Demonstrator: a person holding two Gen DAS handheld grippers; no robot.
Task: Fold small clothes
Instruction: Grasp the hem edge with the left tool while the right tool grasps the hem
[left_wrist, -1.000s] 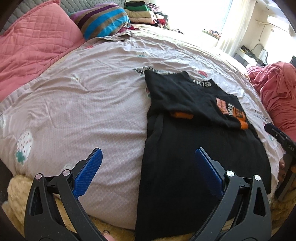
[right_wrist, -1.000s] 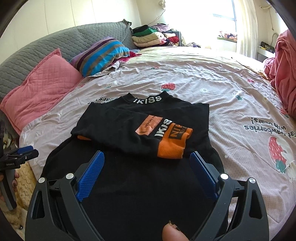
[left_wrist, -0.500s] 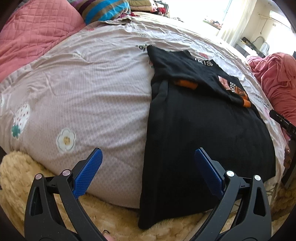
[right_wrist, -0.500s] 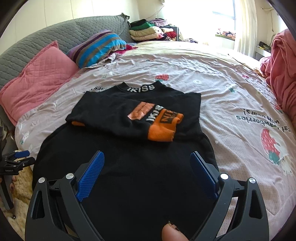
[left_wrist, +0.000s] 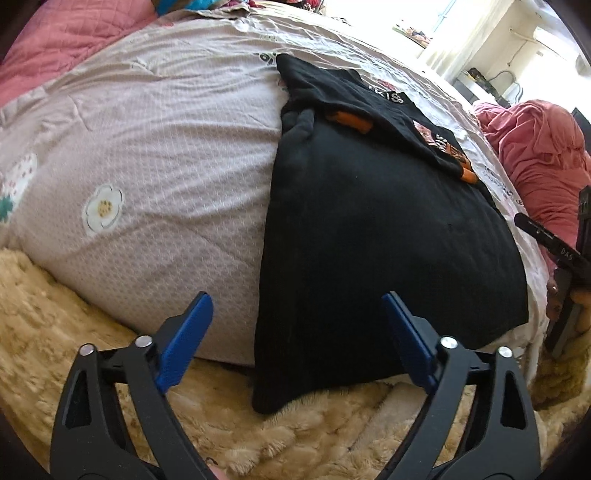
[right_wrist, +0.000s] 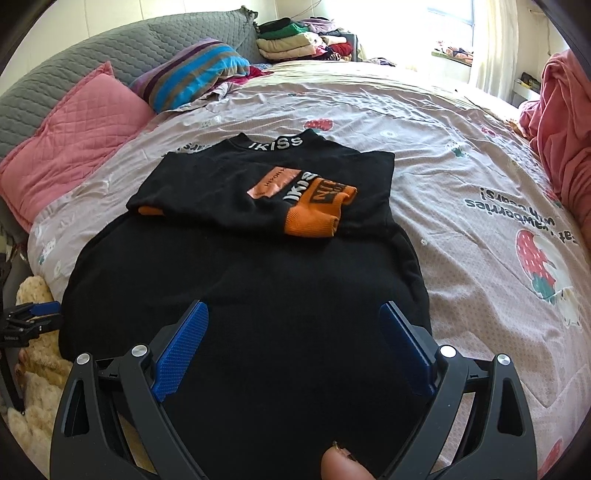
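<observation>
on the bed (right_wrist: 461, 155) at twelve o'clock lies our black top (right_wrist: 258, 280), sleeves folded in; left gripper (left_wrist: 295, 339) has just been narrowing, right gripper (right_wrist: 295, 339) gapes, both empty; next we pinch the hem.

A wide bed (right_wrist: 424, 122) fills the room, covered by a pale mauve quilt (left_wrist: 155, 147) printed with strawberries, flowers and lettering. At the head stands a grey quilted headboard (right_wrist: 110, 55), with a pink quilted pillow (right_wrist: 74, 144) and a striped pillow (right_wrist: 192, 70) leaning against it. Folded clothes (right_wrist: 291, 40) are stacked at the bed's far corner. A window (right_wrist: 454, 11) with a white curtain (right_wrist: 495, 48) lets in bright daylight. A pink blanket (right_wrist: 565, 122) is heaped along the bed's right edge. A cream shaggy rug (left_wrist: 258, 435) lies below the bed's near edge.
</observation>
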